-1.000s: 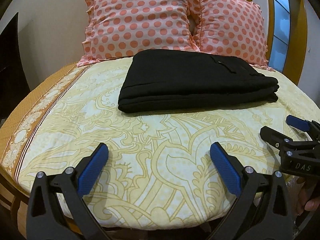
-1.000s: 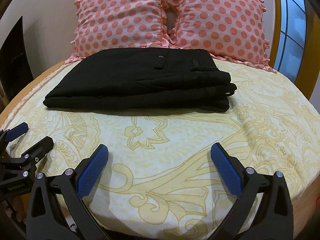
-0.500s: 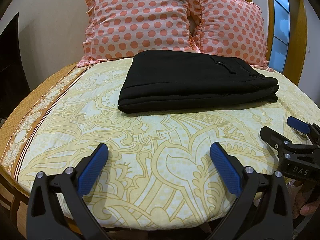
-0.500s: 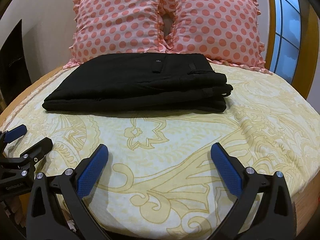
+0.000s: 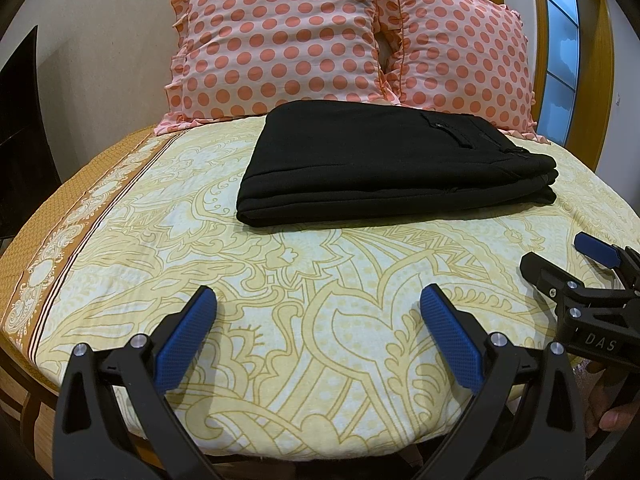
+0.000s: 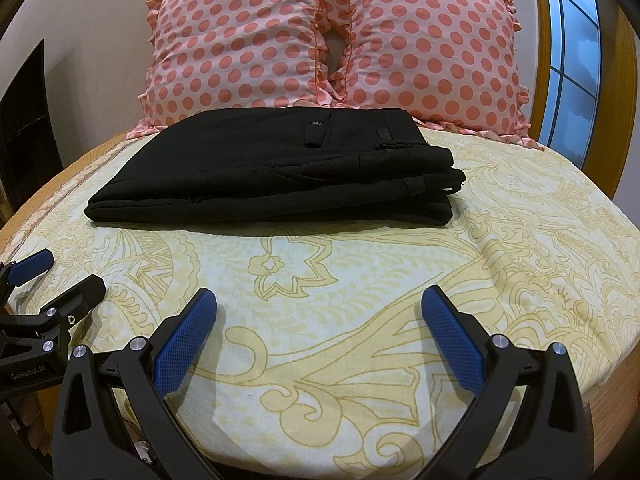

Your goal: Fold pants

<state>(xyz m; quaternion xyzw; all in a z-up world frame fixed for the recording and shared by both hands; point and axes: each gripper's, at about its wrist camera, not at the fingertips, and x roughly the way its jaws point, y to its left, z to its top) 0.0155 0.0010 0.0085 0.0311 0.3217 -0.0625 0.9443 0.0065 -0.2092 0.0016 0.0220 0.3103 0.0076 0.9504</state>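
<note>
A: Where were the pants?
B: Pants (image 5: 384, 164) lay folded in a flat black stack on the bed (image 5: 280, 320), far half, just in front of the two dotted pillows. Left pillow (image 5: 280, 40) and right pillow (image 5: 460, 60) leaned against the wall, the stack's back edge close to them; I couldn't tell if it touched. Waistband end with a pocket pointed right, layered edges faced me.

A: Your left fingers?
B: My left gripper (image 5: 318, 312) was released, blue pads spread wide, nothing between them. It hung over the near edge of the bed, well apart from the pants. In the right view it showed at the left edge (image 6: 56, 280), also spread.

A: Right fingers?
B: Same. My right gripper (image 6: 320, 312) was released, pads wide apart, empty, over the near part of the sheet, well short of the stack. In the left view it sat at the right edge (image 5: 568, 260), one blue pad and one black finger visible, "DAS" on the body.

A: Anything else in view?
B: Yellow patterned sheet with an orange border on the left side. A window (image 6: 572, 60) with a wooden frame to the right behind the pillows. Dark panel at far left, too cut off to name.
</note>
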